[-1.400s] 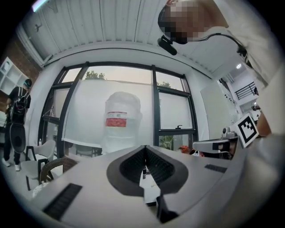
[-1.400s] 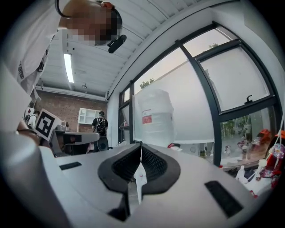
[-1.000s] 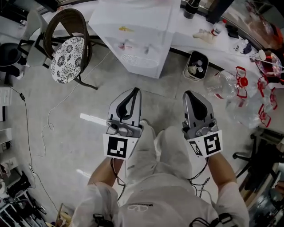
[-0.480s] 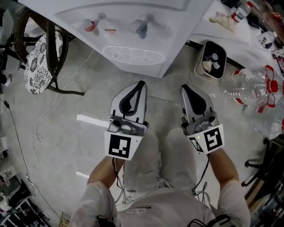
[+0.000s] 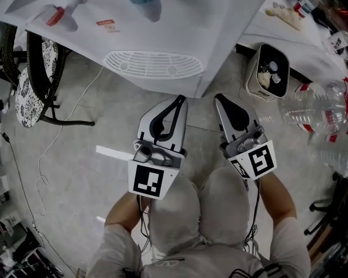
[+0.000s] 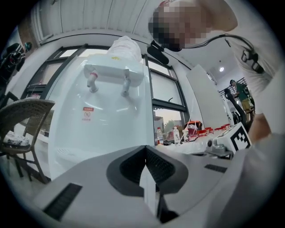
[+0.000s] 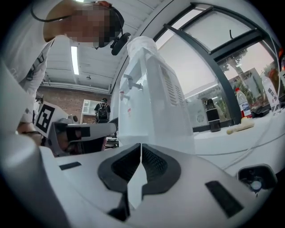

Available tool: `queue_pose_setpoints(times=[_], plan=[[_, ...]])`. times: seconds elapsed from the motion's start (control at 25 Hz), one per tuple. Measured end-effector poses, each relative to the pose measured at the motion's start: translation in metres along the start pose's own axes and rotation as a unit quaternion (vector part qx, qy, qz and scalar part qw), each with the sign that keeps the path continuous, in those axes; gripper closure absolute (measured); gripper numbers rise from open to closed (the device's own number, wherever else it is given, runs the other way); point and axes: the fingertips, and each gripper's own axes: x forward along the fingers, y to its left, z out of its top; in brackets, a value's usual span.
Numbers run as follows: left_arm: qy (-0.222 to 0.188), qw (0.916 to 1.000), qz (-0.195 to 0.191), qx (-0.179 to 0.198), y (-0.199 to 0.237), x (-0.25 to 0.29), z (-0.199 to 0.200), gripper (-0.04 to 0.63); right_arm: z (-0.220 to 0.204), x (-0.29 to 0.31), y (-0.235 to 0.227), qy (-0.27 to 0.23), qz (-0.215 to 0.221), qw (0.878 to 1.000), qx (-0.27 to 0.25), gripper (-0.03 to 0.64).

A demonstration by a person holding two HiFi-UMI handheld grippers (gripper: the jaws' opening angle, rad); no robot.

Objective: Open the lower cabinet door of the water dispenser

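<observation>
The white water dispenser [image 5: 163, 51] fills the top of the head view, with its oval drip grille [image 5: 154, 63] and a red tap [image 5: 54, 15] above it. Its lower cabinet door is hidden under that overhang. My left gripper [image 5: 180, 100] and right gripper [image 5: 217, 98] are held side by side, level, tips just short of the dispenser's base, both shut and empty. In the left gripper view the dispenser front [image 6: 102, 120] with both taps rises beyond the shut left gripper [image 6: 145, 149]. In the right gripper view its right front corner [image 7: 151, 107] stands beyond the shut right gripper [image 7: 140, 146].
A wicker chair with a patterned cushion [image 5: 27, 87] stands left of the dispenser. A small bin [image 5: 269, 70] and big clear water bottles [image 5: 315, 114] lie to the right. A white cable [image 5: 54, 141] and a white strip [image 5: 111, 153] are on the floor. The person's knees [image 5: 201, 206] are below the grippers.
Both grippers and the head have come down and closer to the dispenser. It now looks larger and sits just beyond the tips. Both grippers stayed shut.
</observation>
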Motion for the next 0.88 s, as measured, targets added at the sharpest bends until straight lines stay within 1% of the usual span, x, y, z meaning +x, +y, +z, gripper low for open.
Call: queue_pose_setpoints(times=[0.2, 0.28, 0.36, 0.52, 0.72, 0.88], plan=[[0.007, 0.9999, -0.010, 0.010, -0.002, 0.006, -0.033, 0.594, -0.030, 0.009, -0.008, 0.005, 0.009, 1.000, -0.003, 0.598], [0.008, 0.9999, -0.011, 0.005, -0.001, 0.007, -0.044, 0.594, -0.042, 0.013, -0.011, 0.007, 0.014, 1.000, -0.002, 0.591], [0.008, 0.9999, -0.013, 0.000, 0.001, 0.006, -0.051, 0.594, -0.052, 0.016, -0.013, 0.010, 0.016, 1.000, 0.003, 0.533], [0.006, 0.9998, -0.017, 0.004, 0.003, 0.005, -0.059, 0.594, -0.069, 0.023, -0.021, 0.020, 0.015, 1.000, 0.000, 0.466], [0.001, 0.9997, -0.025, 0.002, 0.001, 0.008, -0.071, 0.594, -0.091, 0.037, -0.032, 0.036, 0.020, 0.999, -0.011, 0.405], [0.002, 0.9994, -0.035, -0.003, -0.005, 0.011, -0.079, 0.594, -0.097, 0.050, -0.037, 0.034, 0.019, 0.999, -0.021, 0.380]])
